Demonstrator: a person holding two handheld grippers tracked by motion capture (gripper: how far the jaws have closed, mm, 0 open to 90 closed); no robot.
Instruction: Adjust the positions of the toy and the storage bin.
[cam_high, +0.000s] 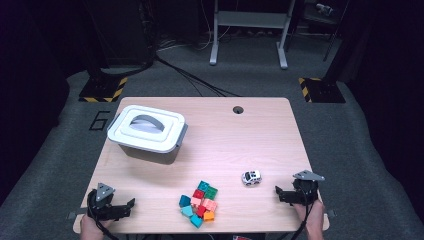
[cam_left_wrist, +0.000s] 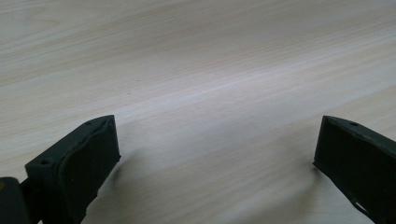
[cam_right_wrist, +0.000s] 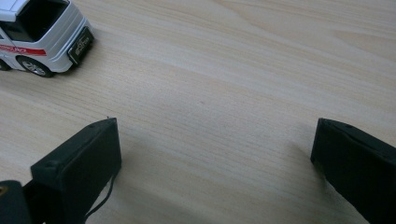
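Observation:
A pile of several coloured bricks (cam_high: 199, 204) lies near the front middle of the wooden table (cam_high: 225, 135). A small white toy car (cam_high: 251, 177) (cam_right_wrist: 39, 36) with a red stripe stands to their right. My left gripper (cam_high: 131, 204) (cam_left_wrist: 217, 144) rests at the front left corner, open, with bare wood between its jaws. At the front right my right gripper (cam_high: 278, 192) (cam_right_wrist: 215, 149) is open too, pointing left toward the car, which sits a short way beyond its jaws.
A grey bin with a white lid and handle (cam_high: 147, 129) stands at the table's back left. A cable hole (cam_high: 238, 109) is near the far edge. Beyond the table are dark floor mats, cables and a grey frame (cam_high: 250, 30).

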